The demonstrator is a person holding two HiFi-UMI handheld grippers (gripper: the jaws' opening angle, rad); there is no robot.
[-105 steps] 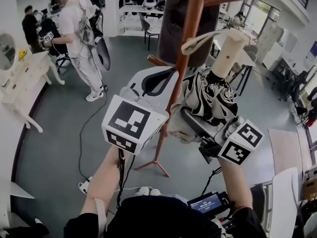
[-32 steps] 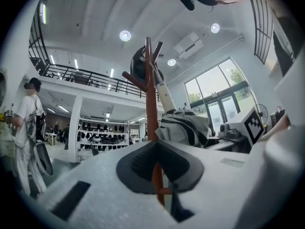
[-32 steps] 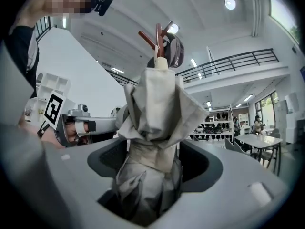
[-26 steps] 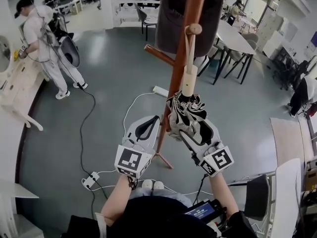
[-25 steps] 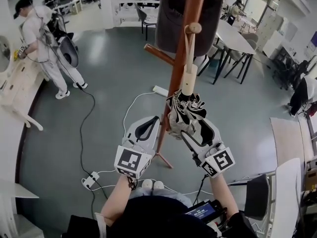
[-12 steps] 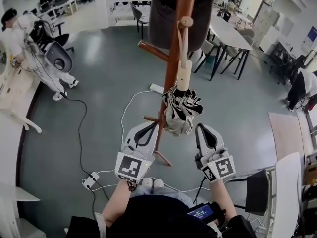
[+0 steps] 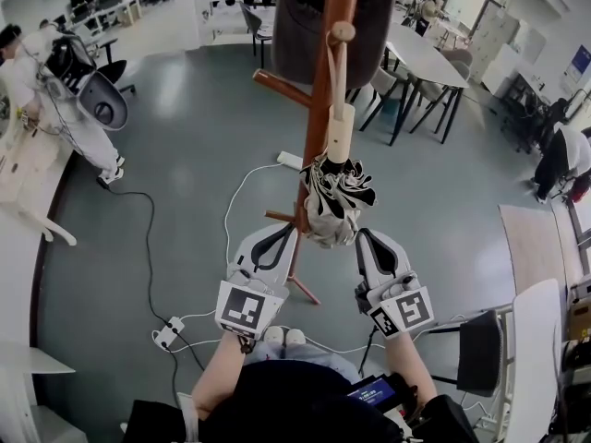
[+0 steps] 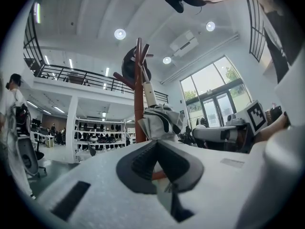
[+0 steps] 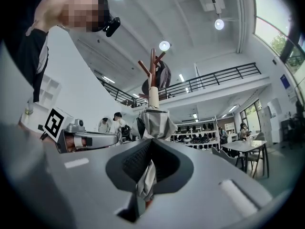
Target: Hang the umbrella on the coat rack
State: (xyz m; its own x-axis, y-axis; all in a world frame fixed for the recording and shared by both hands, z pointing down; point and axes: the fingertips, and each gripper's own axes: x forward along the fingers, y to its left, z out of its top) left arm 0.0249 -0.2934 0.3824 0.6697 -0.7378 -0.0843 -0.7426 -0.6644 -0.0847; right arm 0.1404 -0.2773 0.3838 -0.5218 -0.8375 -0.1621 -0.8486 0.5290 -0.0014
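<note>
The black-and-white folded umbrella (image 7: 332, 203) hangs by its strap from a peg (image 7: 343, 33) of the brown wooden coat rack (image 7: 319, 109), with its beige handle (image 7: 339, 132) uppermost. Neither gripper touches it. My left gripper (image 7: 280, 233) is below and left of it, beside the rack's pole, with its jaws together and empty. On the other side, just below and right of the canopy, my right gripper (image 7: 362, 238) is shut on nothing. The left gripper view shows the umbrella (image 8: 159, 123) ahead of the gripper (image 8: 155, 144). The right gripper view also has the umbrella (image 9: 152, 123) beyond the gripper (image 9: 150, 144).
A dark bag (image 7: 305, 26) hangs higher on the rack. A white cable and power strip (image 7: 168, 332) lie on the grey floor at left. A person (image 7: 46, 63) stands far left. Tables and chairs (image 7: 425, 63) fill the upper right, and a white table (image 7: 536, 340) is at right.
A second ago the right gripper was around the umbrella's canopy. It has let go, drawn back toward me and shut. The umbrella now hangs free from the peg.
</note>
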